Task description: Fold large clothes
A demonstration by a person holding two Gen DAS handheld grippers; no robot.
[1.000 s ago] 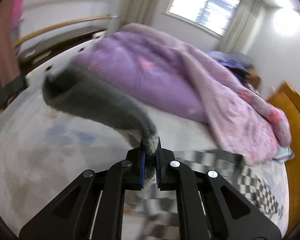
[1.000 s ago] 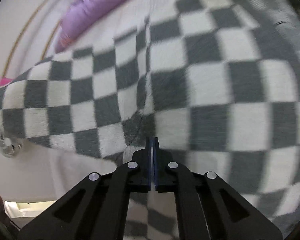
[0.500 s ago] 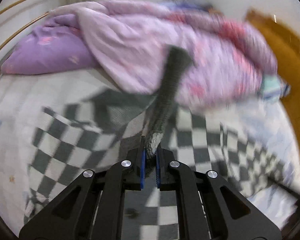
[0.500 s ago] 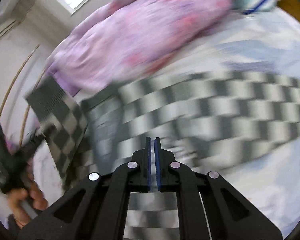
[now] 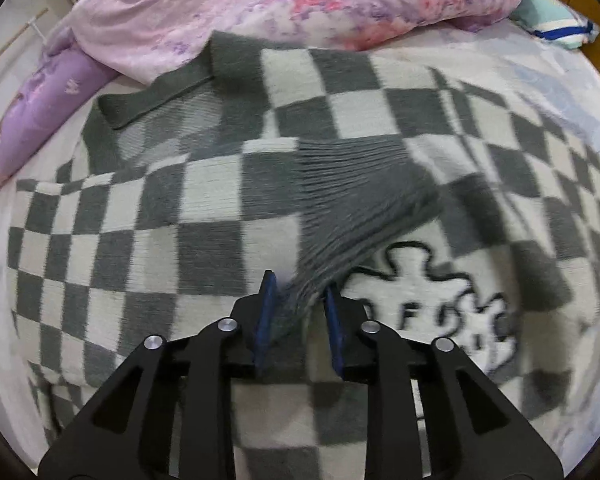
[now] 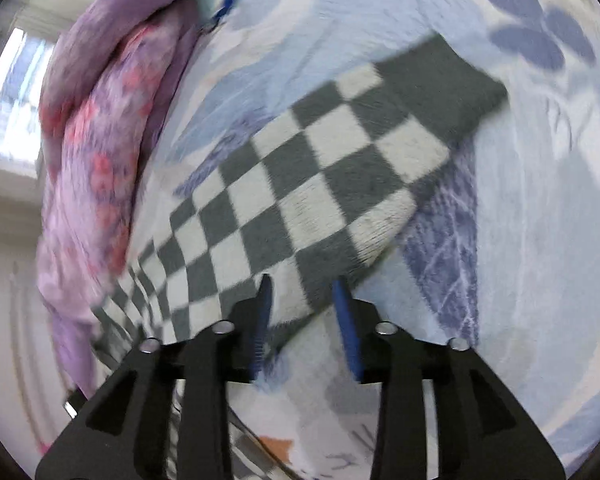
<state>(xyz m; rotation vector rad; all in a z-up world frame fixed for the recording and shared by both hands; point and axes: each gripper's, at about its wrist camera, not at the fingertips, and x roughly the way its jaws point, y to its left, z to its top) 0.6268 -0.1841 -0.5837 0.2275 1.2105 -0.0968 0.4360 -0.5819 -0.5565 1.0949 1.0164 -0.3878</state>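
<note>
Letting go looks like the step in hand: the left hand-held gripper [image 5: 298,312] has its jaws opening, with the grey ribbed cuff [image 5: 360,196] of the checkered sweater [image 5: 180,216] lying loose between the pads, no longer pinched. The right hand-held gripper [image 6: 304,312] is opening too, the hem edge of the sweater [image 6: 300,184] just ahead of and partly between its jaws, apart from both pads. The sweater lies spread on the bed [image 6: 540,240], ahead of both grippers, with the sleeve folded across its body and the pink quilt [image 5: 300,0] beyond it.

Risks, as I judge them: the cuff could snag on a pad as the left gripper pulls back, dragging the sleeve out of its fold; the far collar edge touches the quilt and could catch there; the right side sits skewed, so a later fold may come out crooked.

A second ago both grippers were clamped on the sweater, which was held up in the air; it is now down on the bed.
</note>
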